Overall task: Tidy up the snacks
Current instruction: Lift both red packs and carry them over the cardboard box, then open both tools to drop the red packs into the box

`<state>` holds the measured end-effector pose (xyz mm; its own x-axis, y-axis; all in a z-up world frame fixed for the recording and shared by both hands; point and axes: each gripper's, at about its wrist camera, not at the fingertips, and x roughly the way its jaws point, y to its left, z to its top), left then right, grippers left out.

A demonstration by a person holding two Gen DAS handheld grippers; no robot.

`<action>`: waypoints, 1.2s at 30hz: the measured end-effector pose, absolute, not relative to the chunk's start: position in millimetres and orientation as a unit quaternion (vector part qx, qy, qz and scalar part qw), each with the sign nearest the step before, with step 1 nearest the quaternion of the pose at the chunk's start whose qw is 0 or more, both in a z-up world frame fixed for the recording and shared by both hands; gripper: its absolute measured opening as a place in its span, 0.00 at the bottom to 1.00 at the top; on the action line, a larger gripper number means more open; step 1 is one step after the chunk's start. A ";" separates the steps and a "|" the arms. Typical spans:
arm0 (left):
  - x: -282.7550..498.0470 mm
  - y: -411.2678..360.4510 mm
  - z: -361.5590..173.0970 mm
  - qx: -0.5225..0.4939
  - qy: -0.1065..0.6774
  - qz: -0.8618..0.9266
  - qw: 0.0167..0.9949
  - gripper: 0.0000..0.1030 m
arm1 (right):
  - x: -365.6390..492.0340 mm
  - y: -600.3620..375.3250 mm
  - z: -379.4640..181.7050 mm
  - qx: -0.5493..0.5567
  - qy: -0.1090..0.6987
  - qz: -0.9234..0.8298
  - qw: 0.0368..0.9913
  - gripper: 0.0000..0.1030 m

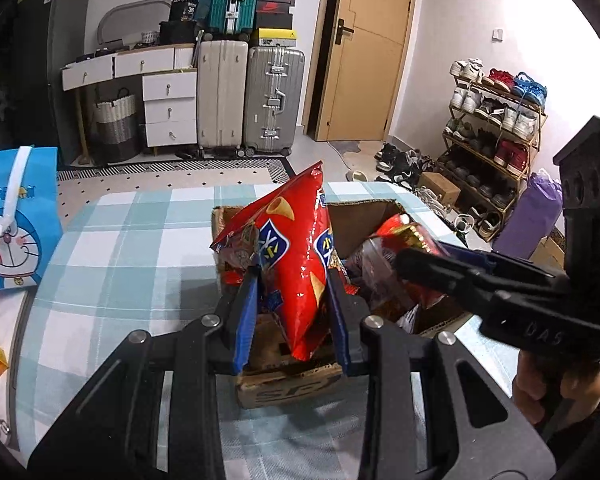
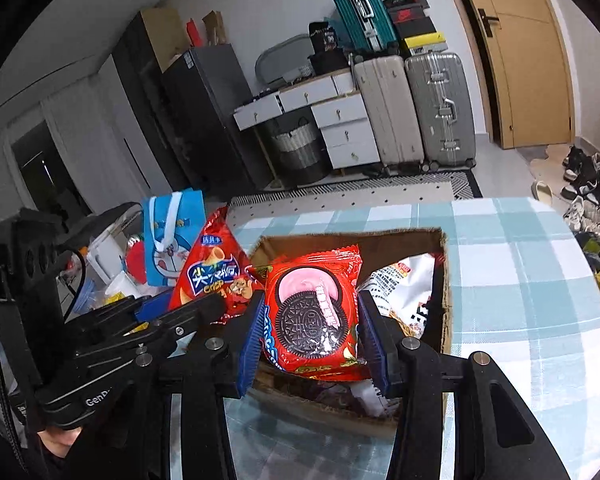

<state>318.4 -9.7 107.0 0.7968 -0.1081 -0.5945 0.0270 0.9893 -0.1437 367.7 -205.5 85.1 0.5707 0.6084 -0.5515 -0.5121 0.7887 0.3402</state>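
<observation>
My left gripper [image 1: 294,308] is shut on a red crisp bag [image 1: 296,256], holding it upright over the open cardboard box [image 1: 364,210]. My right gripper [image 2: 310,332] is shut on a red Oreo packet [image 2: 314,312] above the same box [image 2: 444,280]. In the left wrist view the right gripper [image 1: 416,256] comes in from the right with the Oreo packet [image 1: 404,236] at its tip. In the right wrist view the left gripper [image 2: 204,308] reaches in from the left with the crisp bag [image 2: 212,276]. A white snack bag [image 2: 404,288] and other packets lie in the box.
The box sits on a blue-and-white checked cloth [image 1: 140,240]. A blue Doraemon gift bag [image 1: 16,216] stands at the left. Behind are drawers [image 1: 168,108], suitcases [image 1: 274,100], a door [image 1: 372,40] and a shoe rack [image 1: 496,136] at the right.
</observation>
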 end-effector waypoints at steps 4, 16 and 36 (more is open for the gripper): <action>330.3 -12.3 96.6 -0.061 0.319 -0.041 0.945 0.28 | 376.6 -205.4 72.9 0.062 0.353 0.305 0.882 0.44; 359.6 -22.3 82.9 -0.046 0.325 -0.051 0.943 0.28 | 395.1 -210.6 55.8 0.047 0.361 0.282 0.887 0.44; 364.7 -31.1 65.4 -0.016 0.339 -0.050 0.939 0.66 | 373.3 -235.3 69.9 0.015 0.328 0.276 0.903 0.83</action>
<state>364.7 -31.1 65.4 0.7647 -0.1055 -0.6358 0.0833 0.9944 -0.0648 373.3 -235.3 69.9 0.6318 0.5091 -0.5845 -0.4896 0.8467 0.2082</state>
